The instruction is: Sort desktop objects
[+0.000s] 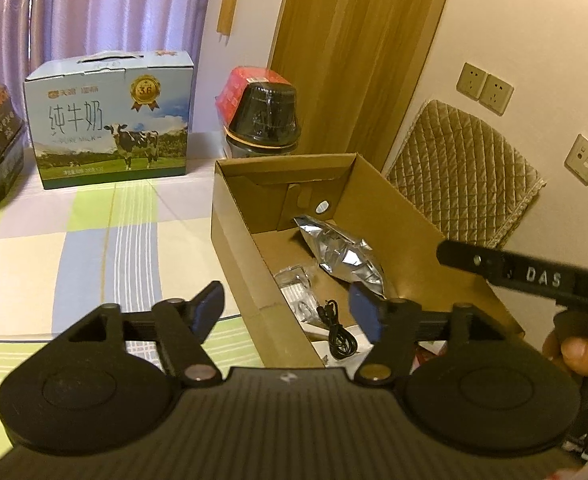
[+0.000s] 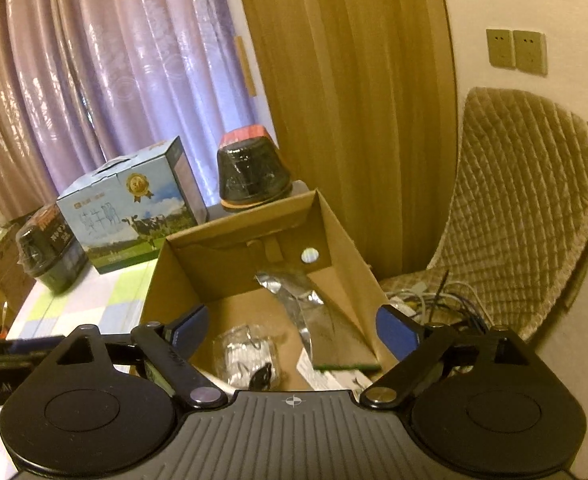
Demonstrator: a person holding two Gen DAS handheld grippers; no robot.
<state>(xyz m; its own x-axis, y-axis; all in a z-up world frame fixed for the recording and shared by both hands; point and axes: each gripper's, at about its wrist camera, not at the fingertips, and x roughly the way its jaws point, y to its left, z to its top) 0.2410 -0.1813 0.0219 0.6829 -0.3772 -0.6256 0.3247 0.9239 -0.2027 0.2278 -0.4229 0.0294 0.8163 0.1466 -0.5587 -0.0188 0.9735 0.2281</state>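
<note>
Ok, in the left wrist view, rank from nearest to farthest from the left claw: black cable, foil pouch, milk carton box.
1. Black cable: coiled in the cardboard box, just ahead of the open left claw.
2. Foil pouch: deeper in the same box, toward the right.
3. Milk carton box: far left, on the tablecloth by the curtain.

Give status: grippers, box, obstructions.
Left gripper open, empty; right gripper open, empty. Cardboard box holds foil pouch, black cable, clear packet. Nothing blocking.

A milk carton point(image 1: 111, 120) stands before purple curtains point(image 1: 93, 4) on the checked counter point(image 1: 73, 248). A quilted chair point(image 1: 462, 176) sits below wall sockets point(image 1: 484, 86), beside a wooden door point(image 1: 358, 48).
</note>
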